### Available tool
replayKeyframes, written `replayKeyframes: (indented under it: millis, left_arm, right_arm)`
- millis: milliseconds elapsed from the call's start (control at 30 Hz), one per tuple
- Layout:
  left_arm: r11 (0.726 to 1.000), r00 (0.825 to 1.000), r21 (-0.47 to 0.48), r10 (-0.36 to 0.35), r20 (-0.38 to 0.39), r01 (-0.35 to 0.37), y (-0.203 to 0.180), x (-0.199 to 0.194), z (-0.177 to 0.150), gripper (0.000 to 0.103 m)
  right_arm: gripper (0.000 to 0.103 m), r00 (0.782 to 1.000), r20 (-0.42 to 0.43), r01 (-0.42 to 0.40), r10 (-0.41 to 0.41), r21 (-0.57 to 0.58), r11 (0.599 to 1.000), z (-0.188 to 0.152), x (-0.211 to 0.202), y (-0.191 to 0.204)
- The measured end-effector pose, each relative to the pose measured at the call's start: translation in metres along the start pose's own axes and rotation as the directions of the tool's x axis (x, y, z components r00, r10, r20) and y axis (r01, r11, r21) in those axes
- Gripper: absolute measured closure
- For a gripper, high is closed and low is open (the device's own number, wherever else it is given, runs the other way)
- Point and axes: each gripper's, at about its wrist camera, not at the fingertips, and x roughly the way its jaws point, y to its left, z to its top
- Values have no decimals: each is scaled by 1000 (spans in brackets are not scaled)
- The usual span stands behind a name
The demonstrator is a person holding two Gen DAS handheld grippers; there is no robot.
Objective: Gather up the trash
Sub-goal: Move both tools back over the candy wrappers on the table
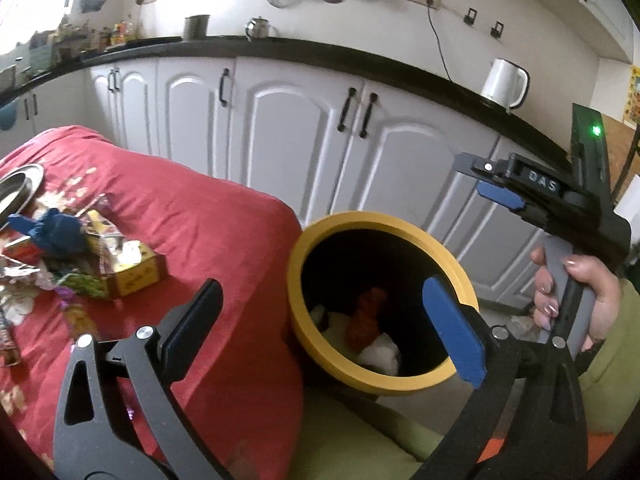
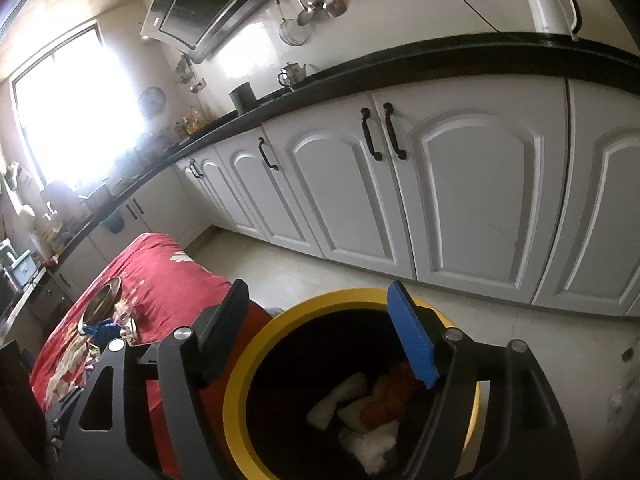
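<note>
While hovering with jaws spread wide and empty over the yellow-rimmed bin [image 1: 380, 300], left hand-held gripper [image 1: 320, 332] faces away from the work: remaining trash pile [image 1: 76, 256] lies up and to the left on the red-clothed table [image 1: 208, 232], beside a steel plate [image 1: 18, 188]. Right hand-held gripper [image 2: 320, 344], likewise spread and empty, points straight into the bin mouth, over the white and red scraps [image 2: 372, 412]. Judged nearer to the pile: left side. Long axis of the heap runs roughly along the table edge.

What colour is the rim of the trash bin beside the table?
Yellow; the rim of the trash bin rings a black inside. It shows best in the right wrist view.
</note>
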Motion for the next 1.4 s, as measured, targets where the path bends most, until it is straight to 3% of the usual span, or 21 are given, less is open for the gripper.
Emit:
replayKeyframes:
  millis: [400, 867, 1400]
  left_arm:
    - [994, 991, -70, 95, 95, -89, 29, -33, 4, 11]
    - [975, 959, -116, 210, 193, -190, 58, -83, 2, 11]
    - [952, 937, -164, 288, 197, -258, 92, -112, -11, 11]
  right_arm:
    - [21, 999, 26, -17, 21, -138, 990, -5, -14, 42]
    - [18, 994, -12, -109, 110, -265, 958, -12, -24, 101]
    - [17, 982, -59, -189, 180, -338, 922, -20, -27, 150]
